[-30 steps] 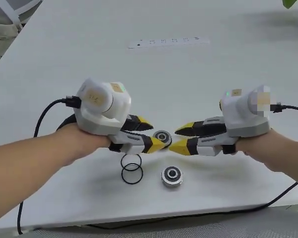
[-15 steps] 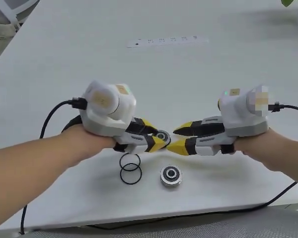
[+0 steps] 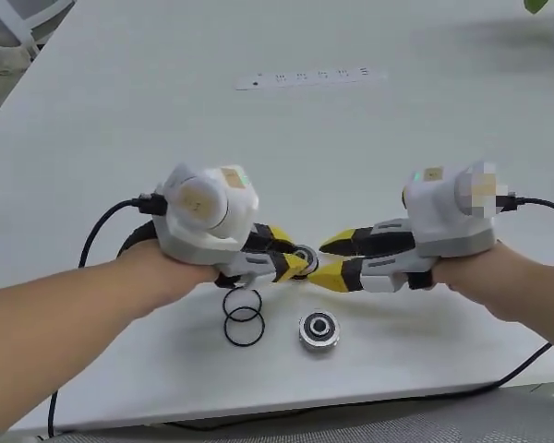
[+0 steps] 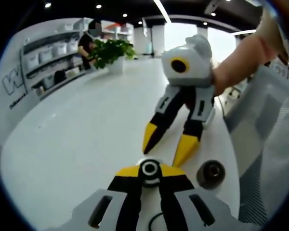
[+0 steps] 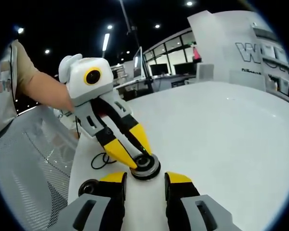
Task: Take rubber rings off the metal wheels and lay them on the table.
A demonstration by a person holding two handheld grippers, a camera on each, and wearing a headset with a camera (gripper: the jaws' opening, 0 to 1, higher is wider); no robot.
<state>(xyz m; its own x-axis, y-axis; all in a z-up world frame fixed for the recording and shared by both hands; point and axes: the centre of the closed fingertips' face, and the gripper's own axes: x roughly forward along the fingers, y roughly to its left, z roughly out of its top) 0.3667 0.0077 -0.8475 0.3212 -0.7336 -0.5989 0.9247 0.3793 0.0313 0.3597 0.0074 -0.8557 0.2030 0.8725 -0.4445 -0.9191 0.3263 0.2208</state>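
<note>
My left gripper [image 3: 295,256] is shut on a small metal wheel [image 3: 303,257] and holds it just above the white table. The wheel [image 4: 149,168] sits between the yellow fingertips [image 4: 129,171] in the left gripper view. Facing it from the right, my right gripper [image 3: 319,259] is open, its tips just short of the wheel [image 5: 145,166]. In the right gripper view my right gripper [image 5: 145,179] stands open below the wheel. Two black rubber rings [image 3: 244,316] lie on the table under the left gripper. A second metal wheel [image 3: 319,329] lies to their right.
A white power strip [image 3: 312,77] lies far back on the table [image 3: 120,138]. Black cables [image 3: 100,226] trail from both grippers, one over the near table edge [image 3: 351,392]. Green leaves [image 3: 543,5] show at the far right corner.
The left gripper's jaws have narrowed onto the wheel and it has edged right. The right gripper has crept left toward the wheel. The camera has shifted a little.
</note>
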